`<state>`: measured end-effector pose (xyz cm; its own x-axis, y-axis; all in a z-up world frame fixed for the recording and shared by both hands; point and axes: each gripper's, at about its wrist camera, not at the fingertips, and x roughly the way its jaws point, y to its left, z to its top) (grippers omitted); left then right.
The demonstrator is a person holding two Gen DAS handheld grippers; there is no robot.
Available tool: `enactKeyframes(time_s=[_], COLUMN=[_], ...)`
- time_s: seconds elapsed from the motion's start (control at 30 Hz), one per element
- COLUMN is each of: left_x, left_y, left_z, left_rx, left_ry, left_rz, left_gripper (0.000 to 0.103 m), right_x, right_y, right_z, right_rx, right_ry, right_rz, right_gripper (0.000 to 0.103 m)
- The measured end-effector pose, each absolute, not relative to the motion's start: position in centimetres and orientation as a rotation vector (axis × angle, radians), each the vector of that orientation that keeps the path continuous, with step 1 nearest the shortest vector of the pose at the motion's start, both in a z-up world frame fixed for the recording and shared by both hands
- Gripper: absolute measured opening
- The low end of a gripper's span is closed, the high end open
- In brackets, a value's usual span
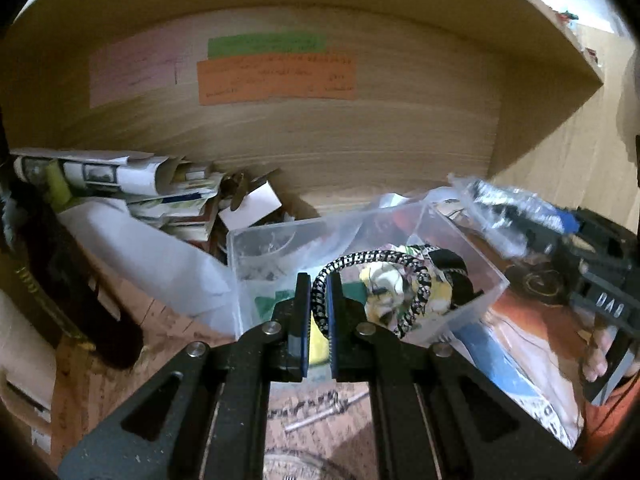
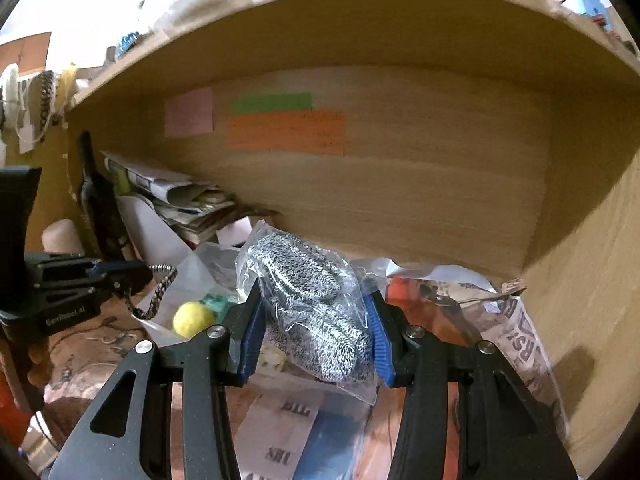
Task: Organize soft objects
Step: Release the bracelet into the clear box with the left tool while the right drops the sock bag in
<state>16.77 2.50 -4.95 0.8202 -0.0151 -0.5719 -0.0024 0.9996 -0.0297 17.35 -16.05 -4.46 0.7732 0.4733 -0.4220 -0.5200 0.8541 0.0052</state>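
Note:
My left gripper (image 1: 319, 308) is shut on a black-and-white braided cord (image 1: 404, 276) that loops over a clear plastic bin (image 1: 460, 240). The bin holds crumpled soft items and a yellow ball (image 2: 193, 319). My right gripper (image 2: 316, 336) is shut on a clear bag of grey knitted socks (image 2: 312, 300), held just above and right of the bin. In the left wrist view the right gripper (image 1: 576, 228) and its bag (image 1: 504, 204) show at the right. In the right wrist view the left gripper (image 2: 140, 276) shows at the left with the cord (image 2: 160, 292).
All this is inside a wooden shelf compartment (image 2: 400, 184) with pink, green and orange paper notes (image 1: 276, 76) on its back wall. A stack of papers and booklets (image 1: 132, 184) lies at the back left. Printed newspaper (image 2: 516, 332) covers the shelf floor on the right.

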Motion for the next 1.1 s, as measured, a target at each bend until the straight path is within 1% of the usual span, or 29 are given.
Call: enactKeyframes(time_s=[0.43,0.47,0.53,0.57,0.63,0.7,0.77,0.8,0.83,0.9,0.93,1.07,1.1], left_x=[21.7,21.9,21.8,21.7,21.6,21.2,20.8,20.4,20.1,19.3,18.8,16.5,15.9], left_y=[0.9,0.8,0.6,0.5,0.4,0.4,0.5,0.6,0.7,0.9,1.0,0.9,1.0], left_z=[-9.8,-10.1,-10.4,-10.5,-10.5,-10.3,-9.8,-9.5,-9.1,-8.2,-7.7,-5.4,-4.7], left_rx=[0.005,0.013,0.021,0.027,0.033,0.026,0.020,0.009,0.000,-0.021,-0.023,-0.021,-0.027], left_ry=[0.726,0.745,0.758,0.763,0.769,0.768,0.763,0.758,0.753,0.724,0.706,0.629,0.607], left_rz=[0.021,0.018,0.013,0.011,0.004,-0.006,-0.012,-0.019,-0.023,-0.028,-0.027,-0.020,-0.021], left_gripper=[0.006,0.006,0.007,0.007,0.011,0.013,0.017,0.023,0.031,0.041,0.043,0.044,0.046], right_x=[21.5,21.7,21.8,21.9,21.9,21.7,21.5,21.3,21.2,20.7,20.5,19.0,18.6], right_y=[-13.7,-13.5,-13.3,-13.3,-13.2,-13.3,-13.4,-13.5,-13.7,-14.1,-14.3,-15.5,-15.9], right_z=[-9.2,-9.4,-9.7,-9.8,-10.0,-9.8,-9.5,-9.2,-8.9,-8.1,-7.7,-5.5,-4.8], right_rx=[-0.169,-0.174,-0.186,-0.192,-0.205,-0.217,-0.220,-0.218,-0.212,-0.194,-0.184,-0.144,-0.132], right_ry=[0.598,0.608,0.620,0.626,0.635,0.632,0.617,0.609,0.601,0.582,0.571,0.510,0.493], right_rz=[0.553,0.553,0.544,0.544,0.543,0.530,0.522,0.522,0.525,0.533,0.536,0.547,0.552], right_gripper=[0.043,0.045,0.046,0.049,0.053,0.063,0.067,0.070,0.071,0.077,0.077,0.078,0.078])
